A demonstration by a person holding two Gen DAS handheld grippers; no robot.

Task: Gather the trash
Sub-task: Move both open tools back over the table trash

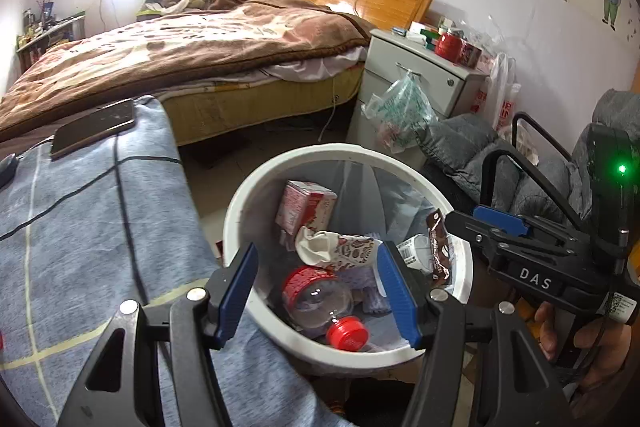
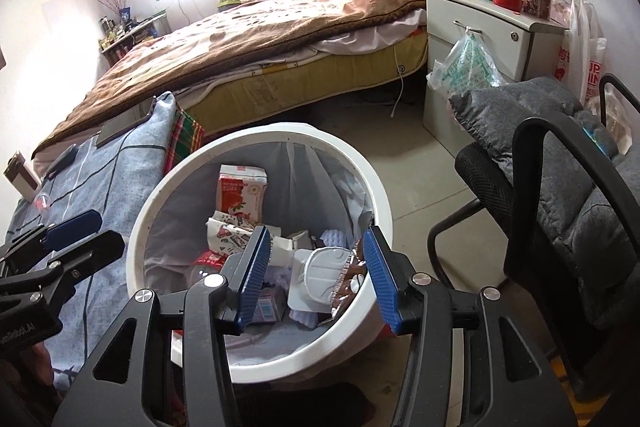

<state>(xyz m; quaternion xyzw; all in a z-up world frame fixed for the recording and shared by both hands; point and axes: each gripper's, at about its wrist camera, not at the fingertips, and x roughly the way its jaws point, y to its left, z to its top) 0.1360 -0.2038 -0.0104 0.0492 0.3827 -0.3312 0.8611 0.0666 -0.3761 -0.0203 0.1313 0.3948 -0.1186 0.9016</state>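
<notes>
White round plastic bin (image 2: 256,367) already holds the trash: red-capped clear bottle (image 1: 320,303), pink carton (image 2: 240,195), brown wrapper (image 1: 438,247) against its rim; left gripper (image 1: 316,291) and right gripper (image 2: 312,275) hover above it, half-open and empty, leaving little visibly uncollected.

The white lined trash bin (image 1: 240,211) stands upright on the floor, holding a red-capped bottle (image 1: 320,301), milk carton (image 1: 304,207) and wrappers.
</notes>
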